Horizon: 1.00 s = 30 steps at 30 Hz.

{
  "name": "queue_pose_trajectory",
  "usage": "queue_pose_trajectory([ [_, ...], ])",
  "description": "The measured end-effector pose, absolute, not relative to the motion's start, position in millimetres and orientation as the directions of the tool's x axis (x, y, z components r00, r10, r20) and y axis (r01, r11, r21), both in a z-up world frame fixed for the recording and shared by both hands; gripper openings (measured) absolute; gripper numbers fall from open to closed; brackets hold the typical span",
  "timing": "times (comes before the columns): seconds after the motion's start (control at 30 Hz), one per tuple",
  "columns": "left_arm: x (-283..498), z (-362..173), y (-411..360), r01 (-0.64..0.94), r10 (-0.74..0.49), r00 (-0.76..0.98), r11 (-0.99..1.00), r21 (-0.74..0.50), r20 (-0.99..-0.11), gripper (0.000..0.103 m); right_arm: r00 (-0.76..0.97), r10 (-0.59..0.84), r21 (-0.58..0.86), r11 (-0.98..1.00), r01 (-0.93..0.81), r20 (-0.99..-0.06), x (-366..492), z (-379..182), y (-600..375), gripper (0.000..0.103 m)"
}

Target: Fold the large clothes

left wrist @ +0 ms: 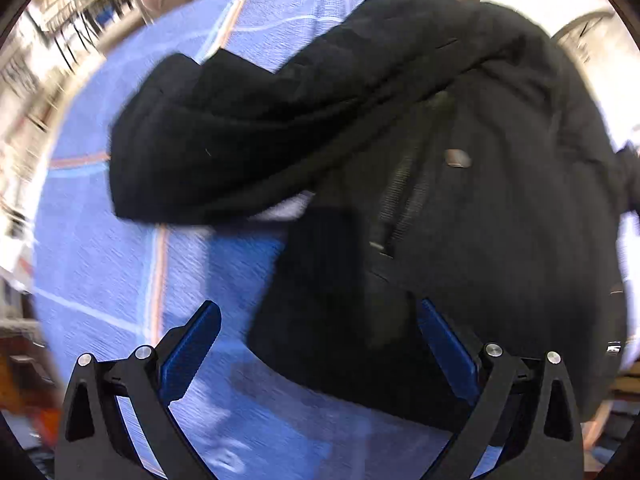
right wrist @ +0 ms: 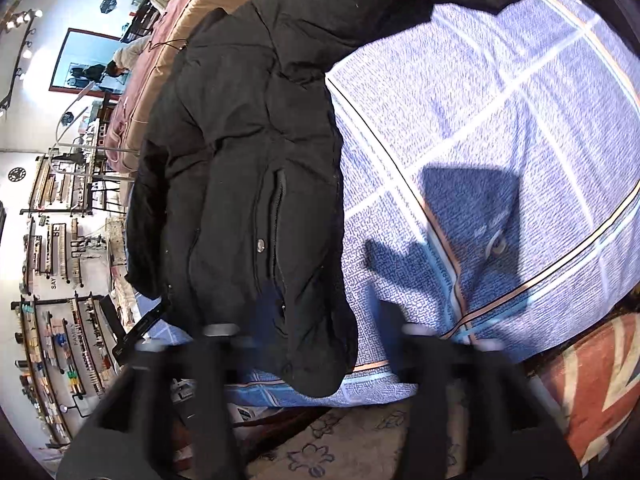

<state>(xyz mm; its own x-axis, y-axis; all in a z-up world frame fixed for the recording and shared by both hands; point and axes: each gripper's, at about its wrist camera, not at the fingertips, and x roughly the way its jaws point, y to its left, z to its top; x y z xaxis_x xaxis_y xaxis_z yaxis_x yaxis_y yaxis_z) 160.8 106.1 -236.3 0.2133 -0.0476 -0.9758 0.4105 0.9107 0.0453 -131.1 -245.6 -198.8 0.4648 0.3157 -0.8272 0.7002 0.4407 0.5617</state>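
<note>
A large black padded jacket (left wrist: 440, 160) lies on a blue plaid bedspread (left wrist: 120, 260). One sleeve (left wrist: 220, 140) is thrown across its body toward the left. My left gripper (left wrist: 318, 306) points steeply down over the jacket's near corner, open, its blue pads (left wrist: 192, 352) wide apart and not pressing the cloth. In the right wrist view the jacket (right wrist: 240, 160) lies lengthwise with a zipped pocket (right wrist: 278, 208), and its hem droops over the bedspread's (right wrist: 500, 120) edge. My right gripper (right wrist: 320, 330) is blurred, raised above that hem, open, with nothing gripped.
Beside the bed lie a patterned rug (right wrist: 340, 440) and a flag-print cushion (right wrist: 592, 380). Shelves of small goods (right wrist: 60, 340) line the wall at left. Beige and pink bedding (right wrist: 192, 20) lies beyond the jacket, with a person (right wrist: 128, 56) far behind.
</note>
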Motion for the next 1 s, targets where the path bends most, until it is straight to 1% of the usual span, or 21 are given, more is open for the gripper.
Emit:
queue_pose_trajectory([
  [0.07, 169.7, -231.7, 110.1, 0.415, -0.088, 0.212, 0.910, 0.008, -0.973, 0.096, 0.462, 0.359, 0.582, 0.409, 0.703, -0.811, -120.0, -217.8, -233.8, 0.071],
  [0.1, 173.2, -228.6, 111.7, 0.424, -0.099, 0.219, 0.906, 0.003, -0.971, 0.096, 0.463, 0.391, 0.599, 0.390, 0.700, -0.796, -126.9, -238.1, -229.0, 0.071],
  [0.13, 177.0, -225.6, 113.6, 0.436, -0.101, 0.231, 0.900, 0.010, -0.968, 0.096, 0.456, 0.427, 0.611, 0.372, 0.699, -0.781, -122.8, -249.9, -221.4, 0.071],
  [0.2, 183.4, -225.5, 116.7, 0.459, -0.106, 0.231, 0.888, 0.012, -0.967, 0.096, 0.428, 0.445, 0.597, 0.371, 0.711, -0.786, -114.6, -269.5, -207.6, 0.071],
  [0.27, 187.4, -241.6, 115.3, 0.484, -0.130, 0.144, 0.874, -0.044, -0.981, 0.096, 0.389, 0.485, 0.587, 0.371, 0.720, -0.783, -106.8, -293.7, -190.8, 0.071],
  [0.3, 186.8, -250.3, 113.1, 0.492, -0.127, 0.112, 0.869, -0.056, -0.986, 0.094, 0.377, 0.512, 0.589, 0.349, 0.729, -0.771, -104.6, -304.6, -181.1, 0.071],
  [0.37, 183.7, -262.5, 106.6, 0.491, -0.139, 0.080, 0.867, -0.082, -0.987, 0.084, 0.378, 0.553, 0.605, 0.311, 0.733, -0.743, -98.0, -319.7, -165.4, 0.071],
  [0.4, 183.6, -263.2, 104.7, 0.480, -0.160, 0.070, 0.871, -0.107, -0.985, 0.070, 0.366, 0.550, 0.597, 0.328, 0.732, -0.751, -94.9, -320.0, -160.8, 0.070],
  [0.43, 184.3, -262.9, 104.5, 0.453, -0.194, 0.050, 0.879, -0.151, -0.980, 0.055, 0.347, 0.538, 0.584, 0.364, 0.726, -0.768, -91.4, -318.5, -157.5, 0.059],
  [0.47, 185.1, -262.6, 106.0, 0.410, -0.213, 0.028, 0.894, -0.183, -0.977, 0.051, 0.325, 0.533, 0.571, 0.398, 0.718, -0.781, -88.5, -317.6, -155.5, 0.051],
  [0.5, 184.8, -260.3, 108.5, 0.366, -0.232, 0.012, 0.906, -0.212, -0.973, 0.041, 0.321, 0.542, 0.576, 0.403, 0.712, -0.777, -88.2, -318.3, -157.5, 0.038],
  [0.53, 182.6, -256.5, 110.7, 0.344, -0.251, 0.002, 0.909, -0.235, -0.968, 0.033, 0.334, 0.555, 0.592, 0.390, 0.705, -0.762, -90.2, -312.7, -159.9, 0.027],
  [0.6, 174.6, -246.6, 113.7, 0.334, -0.277, -0.022, 0.904, -0.268, -0.961, 0.027, 0.375, 0.569, 0.631, 0.359, 0.688, -0.732, -94.6, -295.2, -169.4, 0.022],
  [0.7, 139.6, -210.9, 115.9, 0.383, -0.335, -0.063, 0.862, -0.333, -0.940, 0.020, 0.447, 0.554, 0.688, 0.366, 0.627, -0.702, -103.1, -243.6, -192.3, 0.019],
  [0.77, 107.2, -183.1, 113.4, 0.428, -0.380, -0.114, 0.815, -0.391, -0.918, 0.019, 0.476, 0.522, 0.698, 0.412, 0.585, -0.708, -116.1, -195.8, -215.8, 0.017],
  [0.87, 43.9, -161.5, 107.9, 0.498, -0.388, -0.198, 0.751, -0.434, -0.900, 0.019, 0.468, 0.466, 0.660, 0.499, 0.562, -0.751, -141.0, -142.6, -244.7, 0.017],
  [0.93, 11.8, -170.6, 107.3, 0.514, -0.349, -0.203, 0.757, -0.403, -0.915, 0.019, 0.405, 0.451, 0.605, 0.566, 0.560, -0.796, -155.1, -134.7, -255.6, 0.017],
  [1.0, -8.1, -200.6, 107.3, 0.506, -0.273, -0.191, 0.795, -0.333, -0.943, 0.020, 0.299, 0.418, 0.512, 0.637, 0.577, -0.858, -158.7, -146.7, -253.2, 0.018],
])
